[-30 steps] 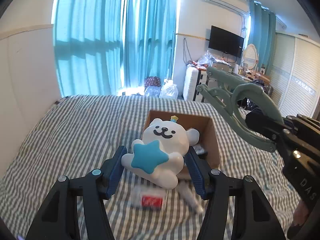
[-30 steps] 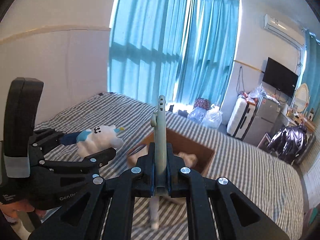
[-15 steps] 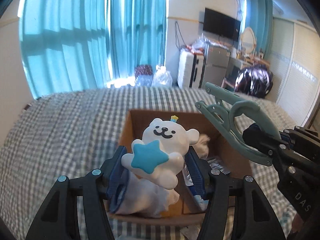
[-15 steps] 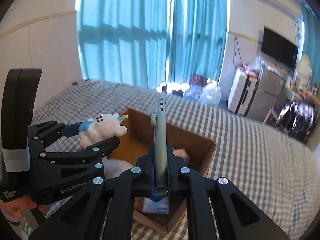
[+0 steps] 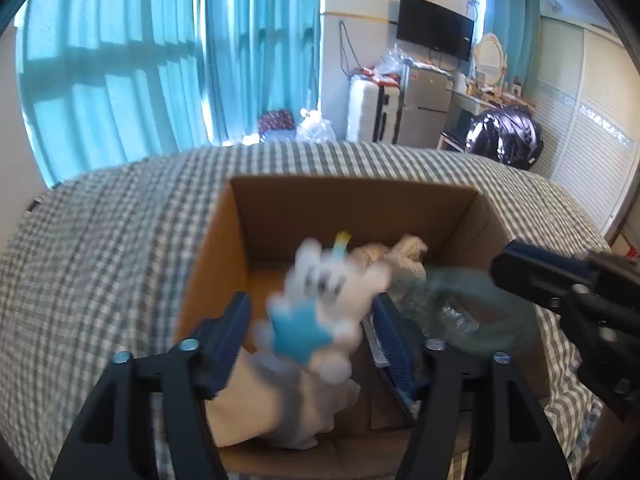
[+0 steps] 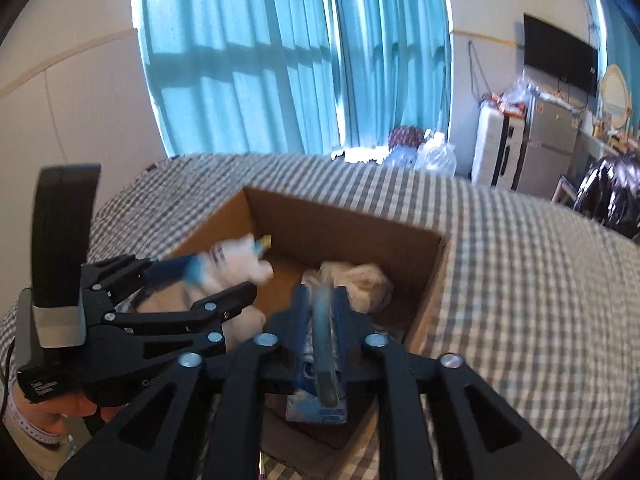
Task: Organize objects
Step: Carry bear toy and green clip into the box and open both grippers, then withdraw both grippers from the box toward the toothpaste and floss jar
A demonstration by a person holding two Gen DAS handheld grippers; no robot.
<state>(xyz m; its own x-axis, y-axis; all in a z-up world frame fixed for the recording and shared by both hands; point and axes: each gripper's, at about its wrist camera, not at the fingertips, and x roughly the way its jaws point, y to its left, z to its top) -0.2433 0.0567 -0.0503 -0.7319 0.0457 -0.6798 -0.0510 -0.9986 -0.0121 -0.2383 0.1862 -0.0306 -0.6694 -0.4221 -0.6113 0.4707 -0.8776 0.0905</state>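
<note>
Teal curtains (image 5: 172, 60), wall television (image 5: 434, 26), white fridge (image 6: 548, 140).

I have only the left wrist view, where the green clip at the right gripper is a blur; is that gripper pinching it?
Observer: It seems not. In the right wrist view the right gripper has just been opening its jaws, and the green clip stands edge-on between them with a slight gap on either side.
Operator: Thank you. What lies below the clip?
Observer: A blue-and-white carton stands inside the cardboard box, close to its near wall.
</note>
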